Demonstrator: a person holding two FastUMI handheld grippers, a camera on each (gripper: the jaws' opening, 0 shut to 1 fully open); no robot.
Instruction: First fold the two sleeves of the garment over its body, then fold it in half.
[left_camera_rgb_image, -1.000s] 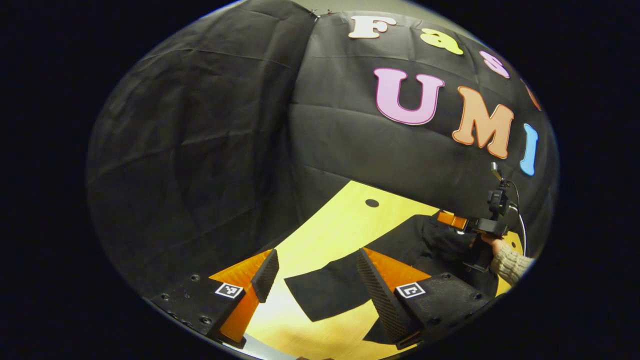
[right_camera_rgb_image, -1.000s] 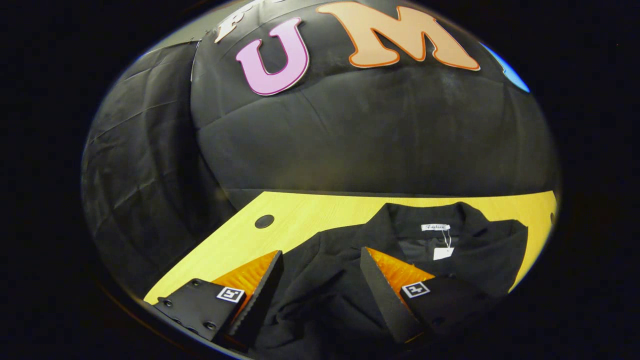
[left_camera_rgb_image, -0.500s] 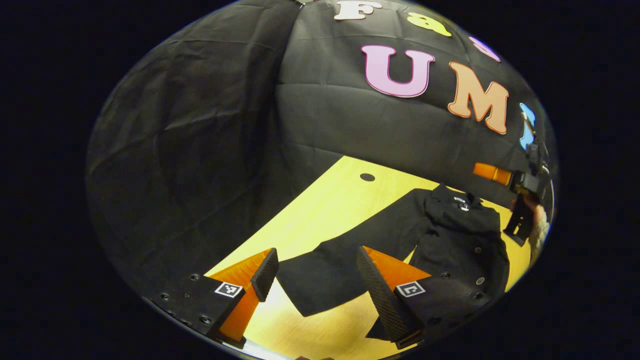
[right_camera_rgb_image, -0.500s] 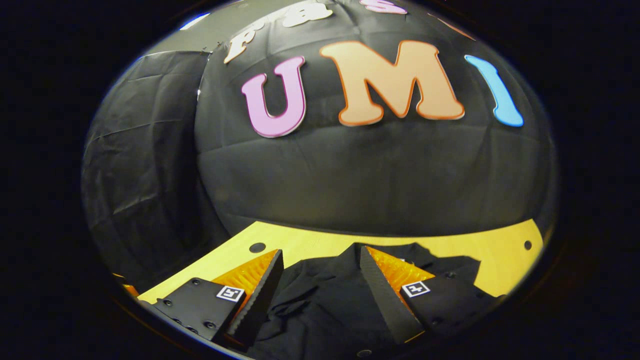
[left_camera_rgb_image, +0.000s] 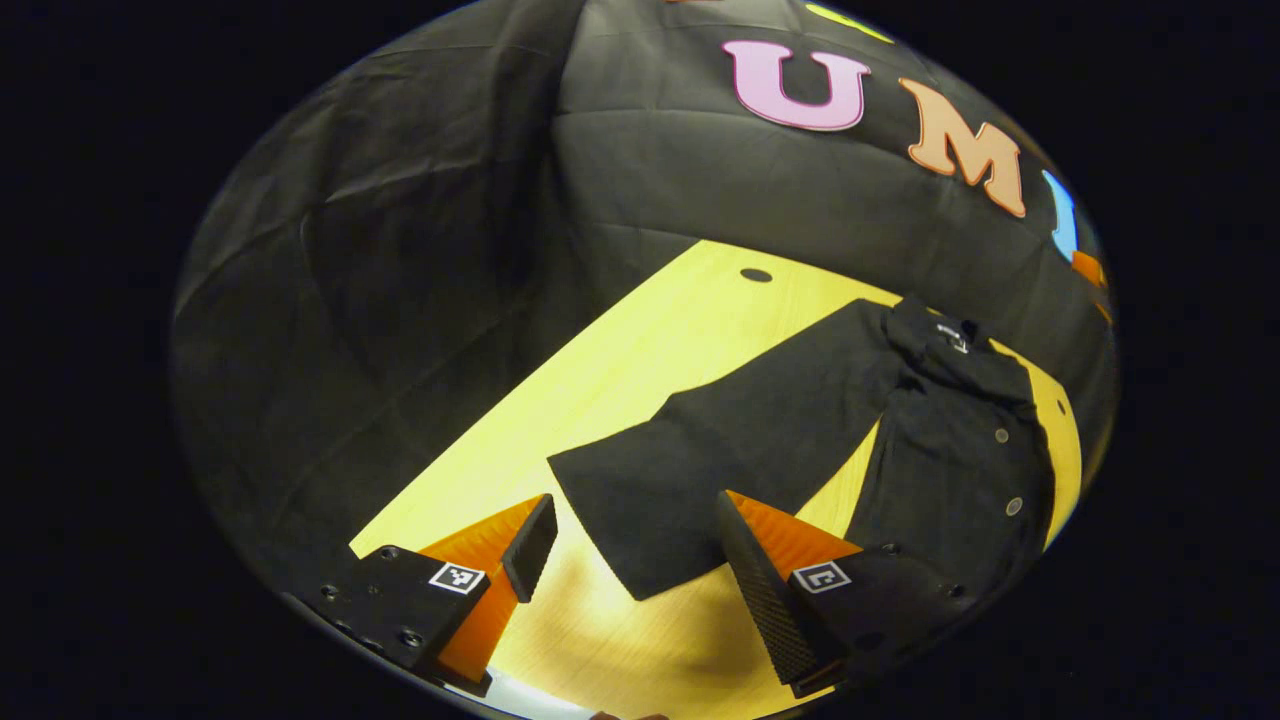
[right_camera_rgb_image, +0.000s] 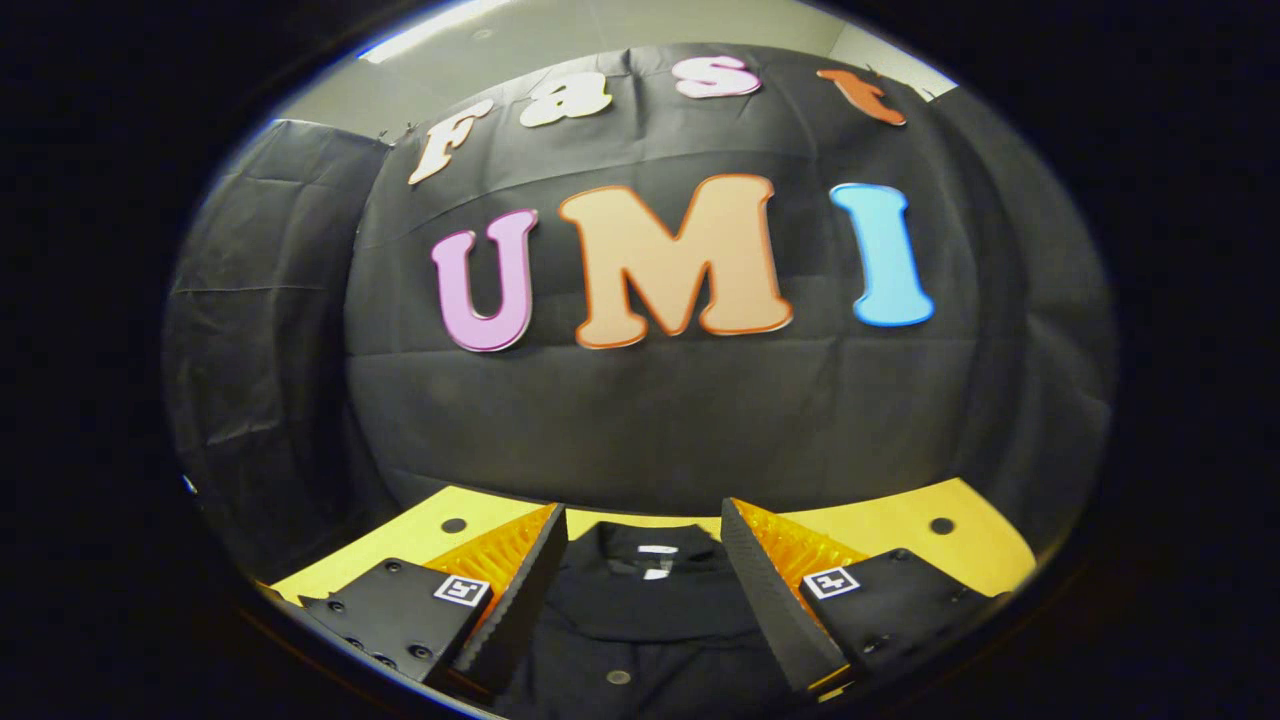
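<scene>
A black garment (left_camera_rgb_image: 950, 450) is seen spread flat on the yellow worktop (left_camera_rgb_image: 640, 350) in the left gripper view, lying toward 3 o'clock with its collar (left_camera_rgb_image: 935, 335) toward 1 o'clock near the booth's black cloth wall. Pale buttons (left_camera_rgb_image: 1012, 506) are seen down its front. One sleeve (left_camera_rgb_image: 720, 450) is stretched away from the body toward 7 o'clock, lying flat and not folded over; its cuff end rests on the worktop between the fingers of the left gripper (left_camera_rgb_image: 630, 550). That gripper is held open above the worktop, with nothing clasped between its fingers. A small round hole (left_camera_rgb_image: 756, 275) in the worktop is seen at 12 o'clock, well apart from the garment.

In the right gripper view, the right gripper (right_camera_rgb_image: 645, 590) is also held open, with nothing gripped. The collar (right_camera_rgb_image: 645, 545) and a white neck label (right_camera_rgb_image: 656, 551) are seen in the gap between its fingers, at 6 o'clock. Two round holes (right_camera_rgb_image: 940, 525) are seen in the worktop (right_camera_rgb_image: 900, 520), one at each side.
</scene>
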